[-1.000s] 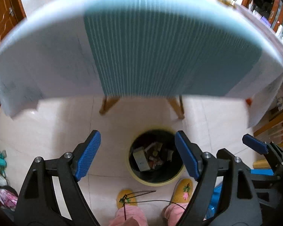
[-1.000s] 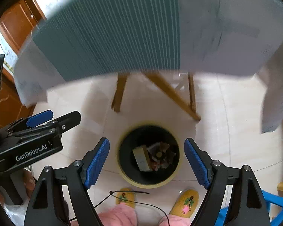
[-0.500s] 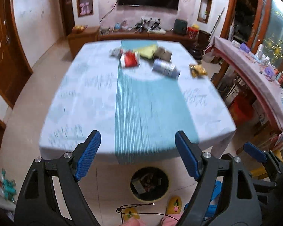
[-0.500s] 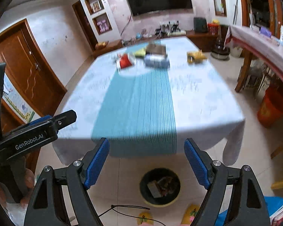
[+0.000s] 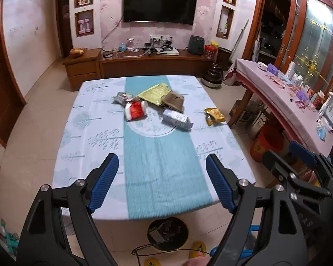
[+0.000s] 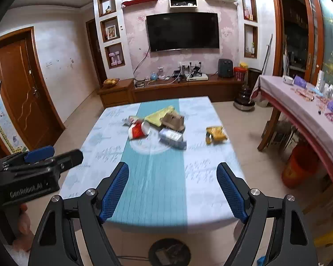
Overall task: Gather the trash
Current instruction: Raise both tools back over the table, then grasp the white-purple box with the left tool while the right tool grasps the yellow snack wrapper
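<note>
Trash lies on the far half of the table (image 5: 95, 137): a red-and-white packet (image 5: 135, 110) (image 6: 138, 130), a yellow-green wrapper (image 5: 154, 93) (image 6: 158, 113), a brown bag (image 5: 173, 102) (image 6: 174, 120), a blue-white carton (image 5: 176, 119) (image 6: 172, 137), a grey wrapper (image 5: 122, 97) and a yellow snack bag (image 5: 214, 115) (image 6: 215, 134). A black bin (image 5: 167, 232) (image 6: 169, 253) with trash inside stands on the floor at the near edge. My left gripper (image 5: 162, 181) and right gripper (image 6: 173, 190) are open, empty, above the near edge.
A side table (image 5: 284, 102) (image 6: 299, 113) with small items runs along the right, an orange bucket (image 6: 299, 168) (image 5: 266, 141) beneath it. A TV cabinet (image 5: 144, 62) stands beyond the table. The other gripper shows at each view's edge (image 5: 299, 168) (image 6: 33, 168).
Both cameras have tilted up from looking down at the bin and floor to looking across the tabletop at the trash. Both grippers stayed open and empty.
</note>
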{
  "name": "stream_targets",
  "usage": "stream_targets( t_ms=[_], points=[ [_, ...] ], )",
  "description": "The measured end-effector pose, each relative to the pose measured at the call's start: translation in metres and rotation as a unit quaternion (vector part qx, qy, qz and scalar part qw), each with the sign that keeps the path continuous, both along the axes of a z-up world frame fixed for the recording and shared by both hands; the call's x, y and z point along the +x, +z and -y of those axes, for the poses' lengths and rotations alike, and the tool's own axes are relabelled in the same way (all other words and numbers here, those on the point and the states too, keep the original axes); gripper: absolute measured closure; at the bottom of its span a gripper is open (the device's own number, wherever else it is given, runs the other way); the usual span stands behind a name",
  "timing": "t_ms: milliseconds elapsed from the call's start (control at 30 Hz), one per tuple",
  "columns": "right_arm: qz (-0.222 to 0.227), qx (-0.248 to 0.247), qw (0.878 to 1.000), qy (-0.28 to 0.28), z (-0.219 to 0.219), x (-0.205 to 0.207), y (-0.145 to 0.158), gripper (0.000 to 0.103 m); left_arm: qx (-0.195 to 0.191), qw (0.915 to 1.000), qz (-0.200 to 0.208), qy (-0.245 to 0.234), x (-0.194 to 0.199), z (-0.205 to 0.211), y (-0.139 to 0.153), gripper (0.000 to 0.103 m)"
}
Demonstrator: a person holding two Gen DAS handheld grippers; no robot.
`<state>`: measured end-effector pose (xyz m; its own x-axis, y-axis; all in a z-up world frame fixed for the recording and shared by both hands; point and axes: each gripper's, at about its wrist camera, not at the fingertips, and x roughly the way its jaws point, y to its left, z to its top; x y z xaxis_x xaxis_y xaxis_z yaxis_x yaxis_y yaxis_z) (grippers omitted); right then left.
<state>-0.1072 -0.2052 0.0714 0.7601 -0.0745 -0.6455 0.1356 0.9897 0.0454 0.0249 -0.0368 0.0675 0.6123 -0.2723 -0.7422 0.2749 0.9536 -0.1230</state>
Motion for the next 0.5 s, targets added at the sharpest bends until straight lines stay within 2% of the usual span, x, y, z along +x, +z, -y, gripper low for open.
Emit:
stream_targets(
  t_ms=[100,233,300,433,500],
  points=[
    [-0.003,-0.011,1.000,-0.006,0.016,0.028,0.009,0.020,0.000,1.0000,-0.009,-0.003,0.024,0.015,0.001,0.024],
    [-0.016,-0.013,1.000,-0.005,0.052,0.074,0.000,0.020,0.009,0.9998,-0.016,0.007,0.061,0.043,-0.012,0.024],
    [-0.026,0.000,1.000,0.008,0.075,0.101,-0.012,0.020,0.022,0.9994,-0.018,0.017,0.087,0.064,-0.027,0.024],
    [-0.053,0.003,0.998,0.024,0.119,0.159,-0.048,0.020,0.019,0.9987,-0.028,0.037,0.132,0.098,-0.060,0.024],
    [-0.071,0.001,0.997,0.031,0.141,0.191,-0.072,0.021,0.011,0.9970,-0.058,0.050,0.164,0.117,-0.085,0.024]
  ],
)
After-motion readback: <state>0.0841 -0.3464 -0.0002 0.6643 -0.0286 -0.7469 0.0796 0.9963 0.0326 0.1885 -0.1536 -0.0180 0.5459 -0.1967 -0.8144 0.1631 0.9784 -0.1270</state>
